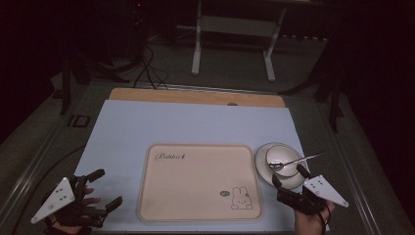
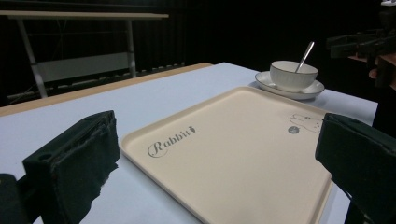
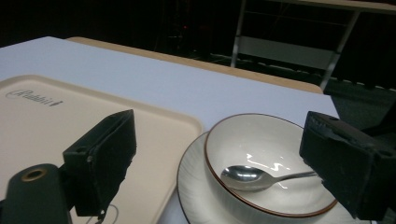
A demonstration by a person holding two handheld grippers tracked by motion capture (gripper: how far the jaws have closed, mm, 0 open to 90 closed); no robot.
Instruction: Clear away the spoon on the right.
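Note:
A cream tray (image 1: 195,171) printed with "Rabbit" and a small bunny lies on the pale mat. To its right a white bowl (image 1: 282,162) sits on a saucer (image 1: 265,170), with a metal spoon (image 1: 296,160) resting in it, handle out to the right. My right gripper (image 1: 289,175) is open at the saucer's near edge, its jaws either side of the bowl (image 3: 261,154) and spoon (image 3: 247,176) in the right gripper view. My left gripper (image 1: 108,188) is open at the mat's near left corner, empty, facing the tray (image 2: 233,149) and the far bowl (image 2: 293,74).
The pale blue mat (image 1: 147,127) covers a wooden table whose far edge (image 1: 195,96) shows bare. Beyond it a white frame stand (image 1: 235,34) and cables (image 1: 147,68) sit on the dark floor.

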